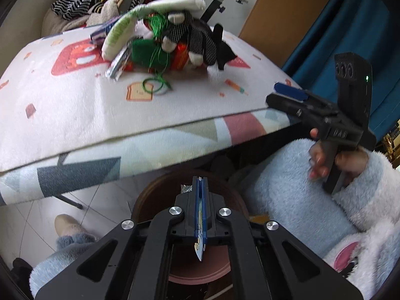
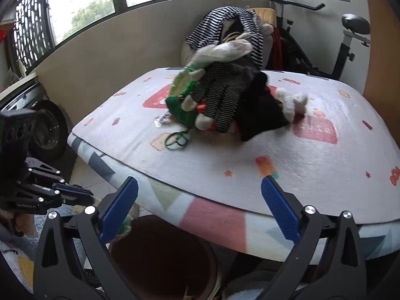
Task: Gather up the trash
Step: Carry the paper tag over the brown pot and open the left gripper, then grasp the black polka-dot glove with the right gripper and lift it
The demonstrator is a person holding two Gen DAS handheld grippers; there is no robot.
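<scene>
Balcony-like room with windows, an exercise bike [image 2: 350, 40] and a washing machine [image 2: 47, 130] at the edges. Worktop [image 2: 312, 175] under a fluffy patterned blanket sits ahead of both tongs.

Left tongs [image 1: 200, 182] are pressed together on a thin wrapper [image 1: 199, 245], a flat blue-and-white piece sticking out toward the camera. They hang below the worktop edge, directly over a brown round bin [image 1: 226, 195] on the floor.

Right tongs [image 2: 200, 192] are spread wide apart with nothing between them, blue pads [image 2: 280, 210] at the near worktop edge, bin [image 2: 162, 257] just under them. In the left view the right tongs [image 1: 287, 95] sit off to the right, level with the worktop corner.

Well ahead of both tongs, mid-worktop: a pile [image 2: 220, 100] of gloves, green string, a silver wrapper [image 2: 162, 120] and soft toy bits. Loose green string loop [image 2: 177, 140] lies just nearer than the pile.
</scene>
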